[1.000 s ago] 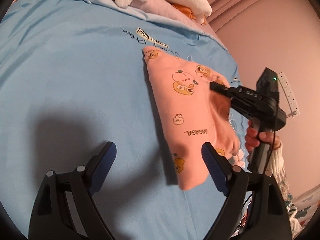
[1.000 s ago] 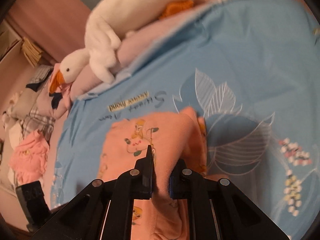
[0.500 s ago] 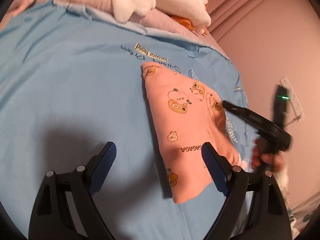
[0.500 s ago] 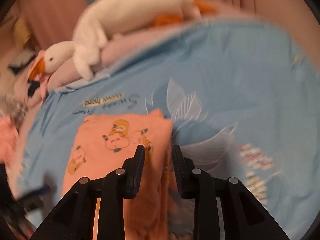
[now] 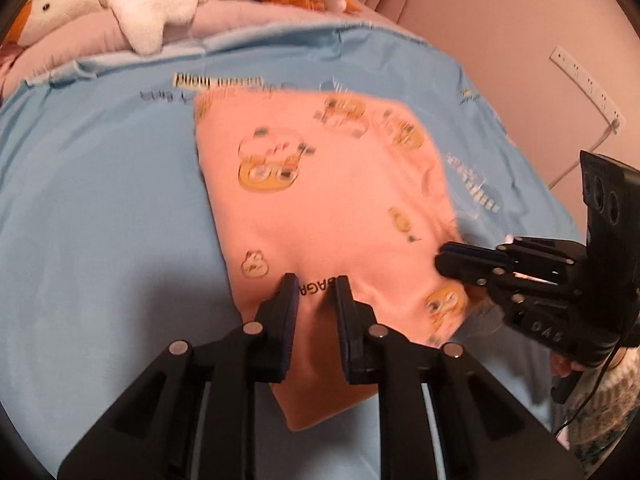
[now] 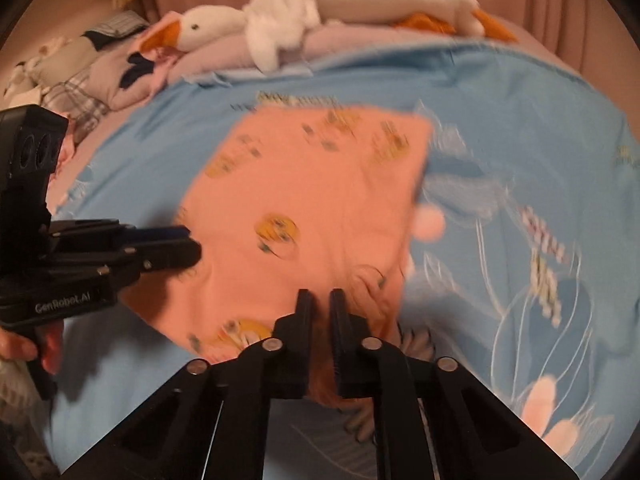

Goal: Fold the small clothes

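A small pink garment (image 5: 320, 208) with cartoon prints lies folded on the blue bedsheet (image 5: 100, 208); it also shows in the right wrist view (image 6: 304, 208). My left gripper (image 5: 316, 286) is shut on its near edge, by the printed letters. My right gripper (image 6: 319, 298) is shut on the garment's near right edge. The right gripper shows from the side in the left wrist view (image 5: 444, 264) at the garment's right edge. The left gripper shows in the right wrist view (image 6: 192, 244) at the garment's left edge.
A white plush goose (image 6: 320, 4) lies on a pink pillow (image 6: 224, 56) at the head of the bed. A heap of clothes (image 6: 72, 80) sits at the far left. A pink wall with a power strip (image 5: 584, 84) stands on the right.
My left gripper went from wide open to shut on the garment's near edge. My right gripper moved down to the near right edge and stays shut on the cloth.
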{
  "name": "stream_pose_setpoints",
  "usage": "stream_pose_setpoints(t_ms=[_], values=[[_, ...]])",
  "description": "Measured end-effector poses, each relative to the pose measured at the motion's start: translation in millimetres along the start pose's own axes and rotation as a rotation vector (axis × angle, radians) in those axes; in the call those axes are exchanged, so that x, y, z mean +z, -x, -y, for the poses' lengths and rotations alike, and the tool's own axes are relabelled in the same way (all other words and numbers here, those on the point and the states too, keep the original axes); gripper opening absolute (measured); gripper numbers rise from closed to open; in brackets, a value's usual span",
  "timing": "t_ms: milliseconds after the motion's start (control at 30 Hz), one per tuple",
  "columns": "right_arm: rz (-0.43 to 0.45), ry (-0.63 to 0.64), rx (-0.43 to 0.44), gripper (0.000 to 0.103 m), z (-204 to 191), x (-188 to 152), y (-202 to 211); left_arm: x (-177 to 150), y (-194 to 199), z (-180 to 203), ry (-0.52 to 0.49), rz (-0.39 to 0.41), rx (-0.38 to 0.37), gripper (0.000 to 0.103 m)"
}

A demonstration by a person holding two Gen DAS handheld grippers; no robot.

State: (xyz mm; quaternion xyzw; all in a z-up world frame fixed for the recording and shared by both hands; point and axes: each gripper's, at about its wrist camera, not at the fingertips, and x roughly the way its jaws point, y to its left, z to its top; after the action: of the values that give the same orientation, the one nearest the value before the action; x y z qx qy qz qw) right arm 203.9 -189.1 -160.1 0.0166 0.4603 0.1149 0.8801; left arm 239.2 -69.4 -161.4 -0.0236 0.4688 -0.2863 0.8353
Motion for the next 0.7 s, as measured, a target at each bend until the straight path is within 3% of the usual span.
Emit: stream_pose_setpoints(t_ms=[167, 233, 267, 300, 333, 367, 500, 567, 700], values=[[0.029, -0.097, 0.108, 0.005, 14.3, -9.2, 3.8, -2.0, 9.2, -7.9, 0.024, 0.010, -0.041, 0.019], [0.027, -0.154, 0.164, 0.006, 20.2, -10.6, 11.2, -2.2, 21.0, -15.4, 0.095, 0.010, -0.119, 0.039], [0.035, -0.197, 0.212, 0.011, 27.4, -11.5, 18.0, -2.3, 26.7, -20.8, 0.128, 0.023, -0.154, 0.063], [0.049, -0.224, 0.248, 0.026, 32.5, -13.4, 23.2, -3.9, 35.9, -29.6, 0.172, 0.058, -0.151, 0.091], [0.067, -0.254, 0.276, 0.038, 39.6, -14.1, 28.8, -4.8, 42.0, -33.0, 0.198, 0.088, -0.135, 0.099], [0.086, -0.291, 0.289, 0.058, 49.3, -14.4, 33.7, -4.8, 46.8, -39.6, 0.224, 0.113, -0.141, 0.100], [0.111, -0.380, 0.297, 0.060, 69.9, -11.0, 32.2, 2.8, 42.9, -69.6, 0.385, 0.095, -0.263, 0.100], [0.104, -0.435, 0.338, 0.060, 80.6, -6.3, 24.2, 8.3, 36.7, -73.8, 0.416, 0.076, -0.300, 0.100], [0.070, -0.488, 0.381, 0.060, 94.0, 5.8, 5.8, 20.4, 22.5, -72.8, 0.425, 0.041, -0.296, 0.100]])
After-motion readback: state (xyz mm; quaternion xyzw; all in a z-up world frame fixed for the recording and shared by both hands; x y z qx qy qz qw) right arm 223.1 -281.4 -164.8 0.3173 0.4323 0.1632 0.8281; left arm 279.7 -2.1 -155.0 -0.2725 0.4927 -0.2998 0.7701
